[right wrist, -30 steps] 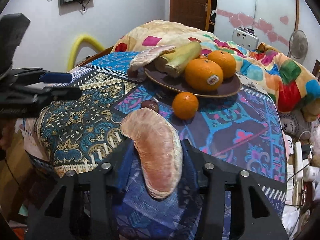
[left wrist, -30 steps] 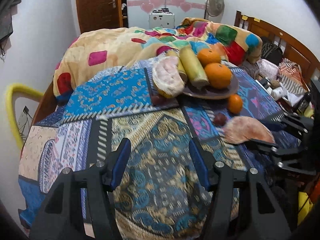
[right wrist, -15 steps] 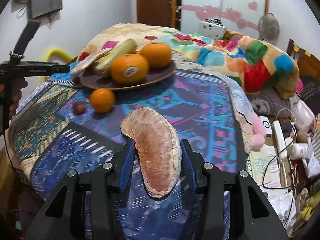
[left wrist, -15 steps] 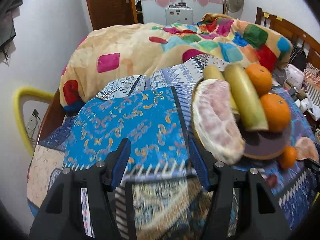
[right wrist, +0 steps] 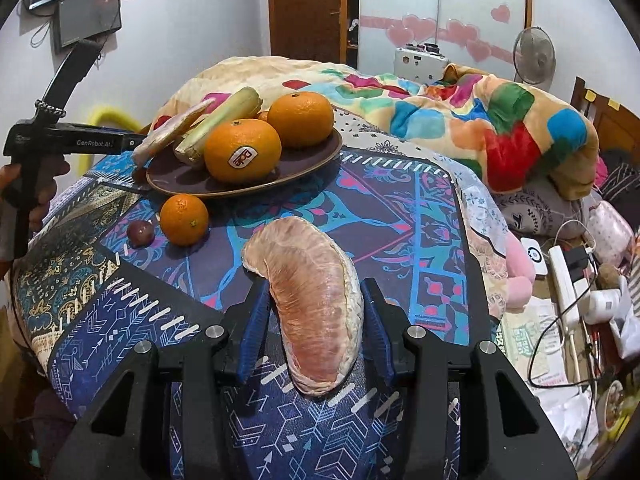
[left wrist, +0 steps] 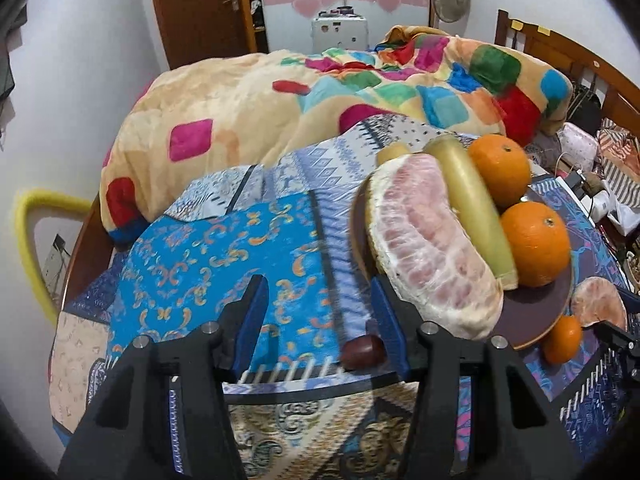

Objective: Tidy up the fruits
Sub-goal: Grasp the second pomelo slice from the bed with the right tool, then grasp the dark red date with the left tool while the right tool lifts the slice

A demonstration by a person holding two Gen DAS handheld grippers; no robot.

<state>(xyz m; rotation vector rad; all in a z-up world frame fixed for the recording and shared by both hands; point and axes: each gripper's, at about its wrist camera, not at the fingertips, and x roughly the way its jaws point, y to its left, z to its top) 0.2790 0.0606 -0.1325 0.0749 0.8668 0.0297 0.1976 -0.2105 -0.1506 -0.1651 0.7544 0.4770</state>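
Patterned bedspread (right wrist: 400,216), pomelo segment (right wrist: 316,300) clamped in right claw (right wrist: 314,320)

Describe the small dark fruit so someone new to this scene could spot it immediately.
Find the brown plate of fruit on the patterned bedspread. Just off its near rim sits a small orange, and the dark fruit lies right beside it. It is the only maroon piece, smaller than everything else.

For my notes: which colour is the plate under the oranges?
The plate is dark purple-brown with a lighter brown rim, best seen in the right wrist view.
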